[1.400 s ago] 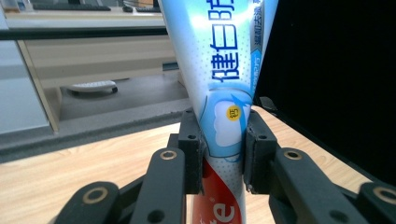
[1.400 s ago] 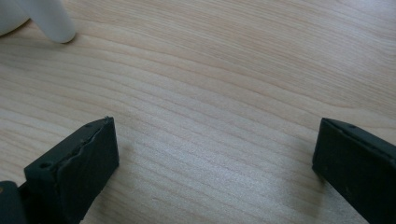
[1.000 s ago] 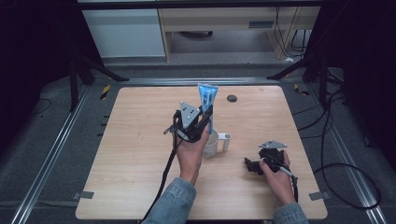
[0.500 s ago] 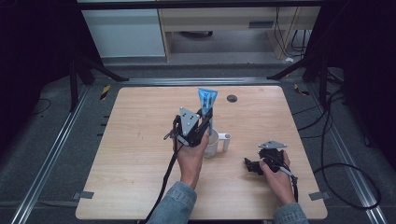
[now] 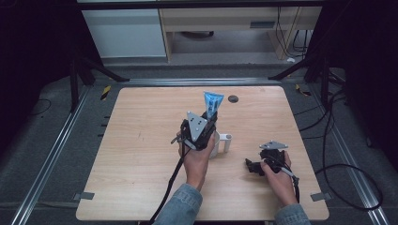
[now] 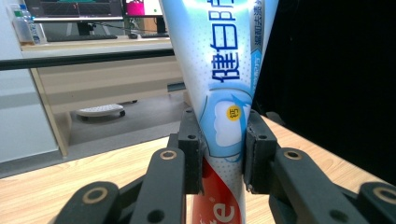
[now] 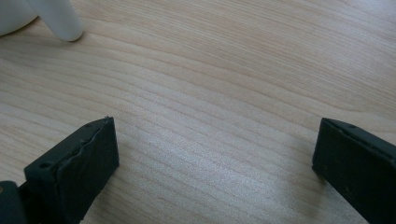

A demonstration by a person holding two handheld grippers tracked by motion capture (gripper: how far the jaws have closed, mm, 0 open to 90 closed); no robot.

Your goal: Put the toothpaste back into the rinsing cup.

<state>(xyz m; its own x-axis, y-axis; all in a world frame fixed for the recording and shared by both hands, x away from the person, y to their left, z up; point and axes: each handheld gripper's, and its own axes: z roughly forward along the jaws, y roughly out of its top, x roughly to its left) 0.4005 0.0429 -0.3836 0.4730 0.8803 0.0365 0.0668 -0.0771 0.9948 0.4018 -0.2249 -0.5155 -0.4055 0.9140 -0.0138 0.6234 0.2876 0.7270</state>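
One toothpaste tube (image 6: 223,93): pale blue and white with a red lower end, blue Chinese characters reading 健白, a yellow dot and a tooth graphic. It stands upright above the wooden counter (image 5: 141,140), clamped between the jaws of the left gripper (image 5: 205,123). One white cup (image 5: 220,143) sits just beside it. One right gripper (image 5: 257,165) rests on the counter, jaws apart, holding nothing.

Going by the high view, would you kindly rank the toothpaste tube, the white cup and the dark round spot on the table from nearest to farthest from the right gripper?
From the right gripper:
1. White cup, just up and left, beside the left hand.
2. Toothpaste tube, farther up-left, held upright in the left gripper.
3. Dark round spot, near the table's far edge; close to the tube, but slightly farther.
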